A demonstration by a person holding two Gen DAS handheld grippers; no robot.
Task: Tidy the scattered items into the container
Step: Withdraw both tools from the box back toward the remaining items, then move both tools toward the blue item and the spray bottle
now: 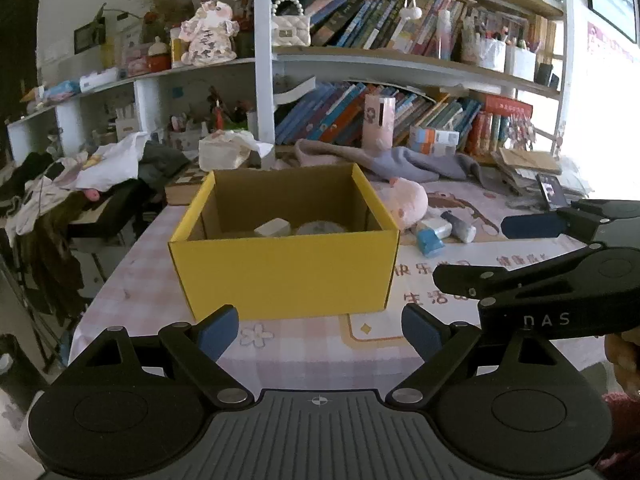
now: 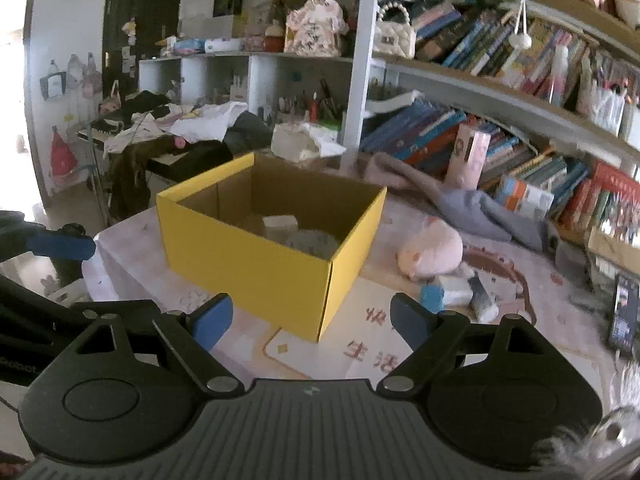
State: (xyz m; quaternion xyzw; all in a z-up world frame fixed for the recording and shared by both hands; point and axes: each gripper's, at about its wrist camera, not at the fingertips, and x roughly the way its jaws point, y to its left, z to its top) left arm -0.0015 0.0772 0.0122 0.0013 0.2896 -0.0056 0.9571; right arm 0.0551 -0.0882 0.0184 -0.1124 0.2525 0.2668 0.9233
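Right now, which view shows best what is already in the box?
The right wrist view: it looks down past the near corner of the box onto two pale items. In the left wrist view the front wall hides most of them.

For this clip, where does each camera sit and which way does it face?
Left wrist: on the left gripper, facing the yellow box head-on; the right gripper crosses at right.
Right wrist: on the right gripper, facing the box's corner; a left gripper pad shows at left.
Shared: box, pink plush, bookshelf.
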